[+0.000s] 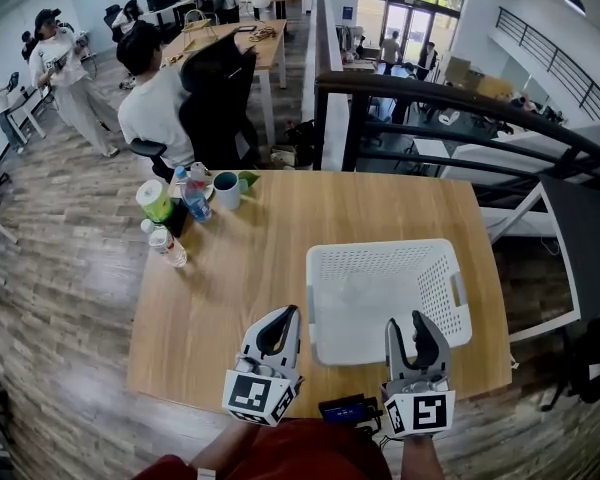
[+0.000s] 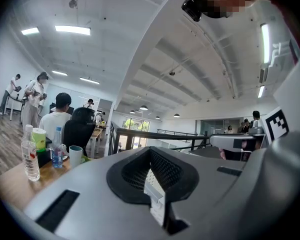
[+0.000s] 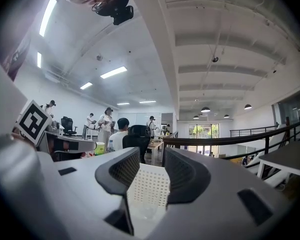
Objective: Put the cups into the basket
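Note:
A white perforated basket (image 1: 435, 268) stands on the right half of the wooden table (image 1: 250, 288). Something pale and see-through lies in its middle; what it is I cannot tell. A light blue mug (image 1: 226, 190) and a green paper cup (image 1: 155, 200) stand at the far left corner, also seen in the left gripper view as the mug (image 2: 75, 155) and green cup (image 2: 39, 138). My left gripper (image 1: 287, 317) hovers at the basket's near left corner, jaws together, empty. My right gripper (image 1: 405, 321) stands over the basket's near rim, open, with only the basket (image 3: 149, 186) showing between its jaws.
Two plastic bottles (image 1: 168, 246) (image 1: 194, 198) stand beside the cups. A person in a black office chair (image 1: 220, 98) sits just behind the table's far left corner. A dark railing (image 1: 460, 98) runs behind the table. A small black device (image 1: 348, 408) lies at the near edge.

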`<state>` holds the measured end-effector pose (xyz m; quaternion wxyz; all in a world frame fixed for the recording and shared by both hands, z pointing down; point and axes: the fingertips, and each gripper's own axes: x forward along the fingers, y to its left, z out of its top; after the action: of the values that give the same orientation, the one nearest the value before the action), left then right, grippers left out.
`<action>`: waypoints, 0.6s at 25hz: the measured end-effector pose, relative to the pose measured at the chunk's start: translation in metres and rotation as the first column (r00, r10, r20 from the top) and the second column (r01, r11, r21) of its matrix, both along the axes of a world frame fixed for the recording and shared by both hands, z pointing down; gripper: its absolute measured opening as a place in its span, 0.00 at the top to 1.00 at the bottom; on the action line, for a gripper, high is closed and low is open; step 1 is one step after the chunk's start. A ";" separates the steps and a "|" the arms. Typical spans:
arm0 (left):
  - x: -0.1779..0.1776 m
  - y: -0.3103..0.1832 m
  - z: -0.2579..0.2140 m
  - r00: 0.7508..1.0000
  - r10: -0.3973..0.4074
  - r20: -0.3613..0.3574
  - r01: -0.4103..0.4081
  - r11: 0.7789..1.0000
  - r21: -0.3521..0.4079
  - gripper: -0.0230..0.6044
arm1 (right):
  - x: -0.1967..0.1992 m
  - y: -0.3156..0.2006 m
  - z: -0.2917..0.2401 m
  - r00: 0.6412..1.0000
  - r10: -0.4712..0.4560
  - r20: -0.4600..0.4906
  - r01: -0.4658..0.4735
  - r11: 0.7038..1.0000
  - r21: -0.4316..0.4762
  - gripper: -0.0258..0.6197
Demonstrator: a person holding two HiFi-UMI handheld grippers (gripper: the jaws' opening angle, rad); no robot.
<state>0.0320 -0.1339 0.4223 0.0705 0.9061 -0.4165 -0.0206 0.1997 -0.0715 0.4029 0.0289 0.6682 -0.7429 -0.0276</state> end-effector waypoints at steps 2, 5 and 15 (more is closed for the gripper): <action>0.001 0.001 -0.001 1.000 0.002 -0.001 -0.002 1.000 0.001 0.95 | 0.001 0.001 0.000 1.000 0.004 -0.001 -0.004 1.000 0.000 0.72; 0.001 0.003 -0.003 1.000 0.003 -0.003 -0.003 1.000 0.002 0.95 | 0.001 0.002 0.000 1.000 0.009 -0.003 -0.009 1.000 -0.001 0.75; 0.003 0.005 -0.006 1.000 0.004 -0.009 -0.004 1.000 0.003 0.95 | 0.003 0.003 -0.001 1.000 0.015 -0.003 -0.015 1.000 0.000 0.86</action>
<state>0.0346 -0.1285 0.4160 0.0712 0.9070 -0.4142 -0.0252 0.2026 -0.0683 0.4019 0.0302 0.6737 -0.7378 -0.0284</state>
